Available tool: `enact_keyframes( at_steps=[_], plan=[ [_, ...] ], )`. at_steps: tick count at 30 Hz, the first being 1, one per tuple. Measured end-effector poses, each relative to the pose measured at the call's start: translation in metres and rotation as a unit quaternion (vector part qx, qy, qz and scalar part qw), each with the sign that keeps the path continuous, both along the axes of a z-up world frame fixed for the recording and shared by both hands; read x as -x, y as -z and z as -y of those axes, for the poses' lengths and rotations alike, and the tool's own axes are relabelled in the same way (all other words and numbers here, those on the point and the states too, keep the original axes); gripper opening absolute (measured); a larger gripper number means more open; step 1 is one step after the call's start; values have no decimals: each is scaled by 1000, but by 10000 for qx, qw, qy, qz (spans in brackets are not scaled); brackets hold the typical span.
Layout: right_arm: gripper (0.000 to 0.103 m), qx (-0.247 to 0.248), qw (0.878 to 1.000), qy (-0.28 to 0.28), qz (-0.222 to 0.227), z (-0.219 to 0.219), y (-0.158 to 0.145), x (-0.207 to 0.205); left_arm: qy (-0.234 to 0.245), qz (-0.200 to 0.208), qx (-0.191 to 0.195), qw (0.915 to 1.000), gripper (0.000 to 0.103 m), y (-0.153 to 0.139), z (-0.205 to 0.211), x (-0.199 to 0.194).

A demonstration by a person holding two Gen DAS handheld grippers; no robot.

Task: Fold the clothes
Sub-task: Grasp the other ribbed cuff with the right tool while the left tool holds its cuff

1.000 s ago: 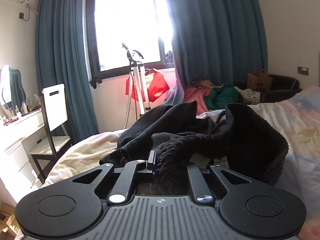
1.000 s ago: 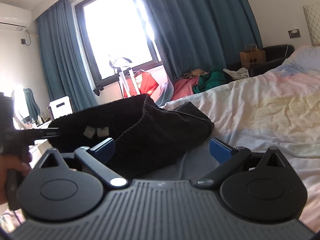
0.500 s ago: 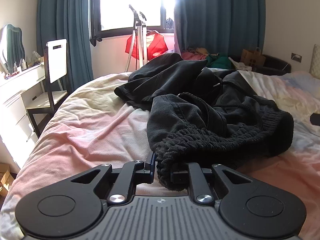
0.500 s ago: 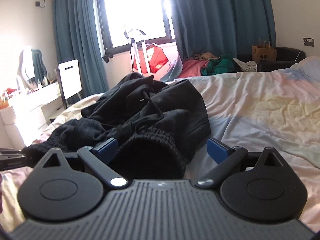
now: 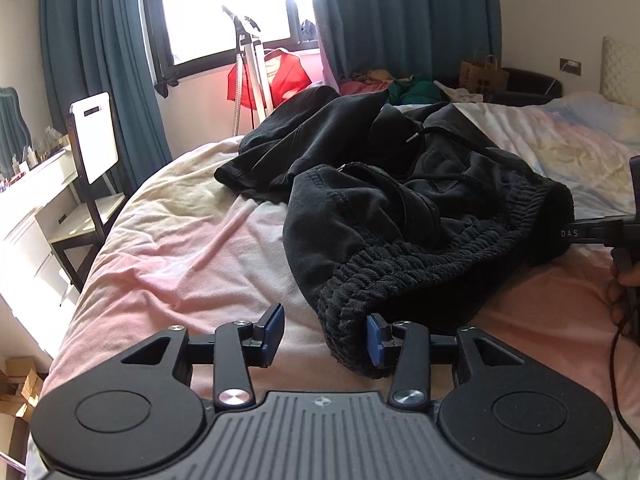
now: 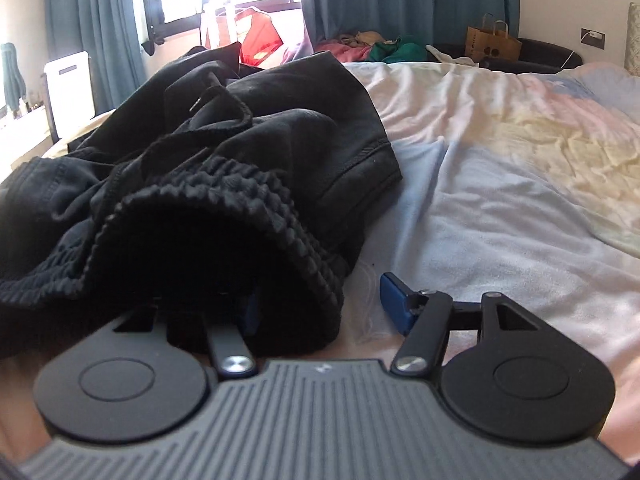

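Two grippers were seen low over the bed, each with its blue-padded fingers spread apart. The left gripper (image 5: 322,332) was held with nothing pinched; the ribbed waistband (image 5: 404,276) of the black trousers (image 5: 384,208) lay on the sheet between the pads, its end just beside the right-hand pad (image 5: 374,340). The right gripper (image 6: 320,300) was likewise spread: one blue pad (image 6: 394,300) was clear on the sheet, while the other finger was covered by the waistband (image 6: 224,216), which was draped over it, so contact there could not be judged. In the left wrist view the right gripper's black body (image 5: 600,232) was seen at the far end of the waistband, with part of a hand (image 5: 620,292) beside it.

The trousers were heaped in a crumpled mound on the pastel bedspread (image 6: 500,184), with a drawstring (image 5: 440,176) lying across the folds. Further off, a white chair (image 5: 94,140) was set beside a white dresser (image 5: 28,208). At the far wall, a garment steamer stand (image 5: 252,64) with a red garment (image 5: 280,78) was placed under the bright window (image 5: 224,4), flanked by teal curtains (image 5: 404,20). A brown paper bag (image 6: 492,42) and a pile of coloured clothes (image 6: 380,46) were seen beyond the bed.
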State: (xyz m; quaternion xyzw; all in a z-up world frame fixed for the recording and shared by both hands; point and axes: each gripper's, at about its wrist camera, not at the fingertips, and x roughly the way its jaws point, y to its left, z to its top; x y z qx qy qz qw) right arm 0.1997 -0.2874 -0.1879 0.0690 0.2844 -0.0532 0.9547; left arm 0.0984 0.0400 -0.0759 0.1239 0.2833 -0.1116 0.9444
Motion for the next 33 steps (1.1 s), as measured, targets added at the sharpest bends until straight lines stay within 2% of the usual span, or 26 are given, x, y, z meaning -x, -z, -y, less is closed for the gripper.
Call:
enact_keyframes(
  at_steps=[2, 3, 5, 10, 12, 14, 16, 18, 20, 23, 25, 27, 29, 31, 33],
  plan=[
    [43, 63, 9999, 24, 94, -2, -3, 1, 188, 216, -75, 9996, 59, 0, 5, 4],
    [40, 97, 9998, 40, 140, -3, -5, 2, 255, 301, -176, 9991, 60, 2, 8, 5],
    [21, 166, 9996, 71, 231, -5, -9, 3, 337, 341, -368, 9982, 60, 8, 15, 3],
    [16, 150, 9986, 182, 470, 0, -29, 17, 386, 497, -799, 9948, 60, 23, 31, -5],
    [15, 124, 9979, 216, 606, 2, -41, 28, 217, 643, -773, 9947, 60, 26, 33, -14],
    [15, 97, 9969, 249, 742, 5, -53, 39, 54, 720, -589, 9956, 61, 29, 31, -23],
    [15, 71, 9957, 282, 878, 7, -65, 49, -99, 749, -336, 9966, 49, 30, 26, -31],
    [15, 164, 9952, 247, 928, 8, -76, 64, -227, 731, 157, 9969, 22, 23, 16, -35],
    [15, 295, 9963, 29, 802, -3, -75, 72, -367, 757, 651, 9943, 13, 15, 4, -38],
    [15, 489, 9965, -321, 590, -21, -72, 83, -677, 1177, 1432, 9803, 11, -13, -25, -31],
    [15, 619, 9955, -554, 449, -33, -70, 90, -891, 1222, 1955, 9690, 11, -27, -48, -31],
    [16, 747, 9936, -787, 307, -45, -68, 97, -1105, 1174, 2187, 9624, 11, -30, -67, -35],
    [18, 875, 9908, -1019, 165, -57, -66, 104, -1294, 895, 2183, 9631, 11, -22, -81, -43],
    [23, 1003, 9871, -1251, 22, -69, -64, 111, -1450, 435, 2111, 9657, 11, -6, -93, -56],
    [26, 1030, 9847, -1407, -77, -76, -64, 117, -1587, 4, 2108, 9646, 12, 9, -105, -67]
  ],
)
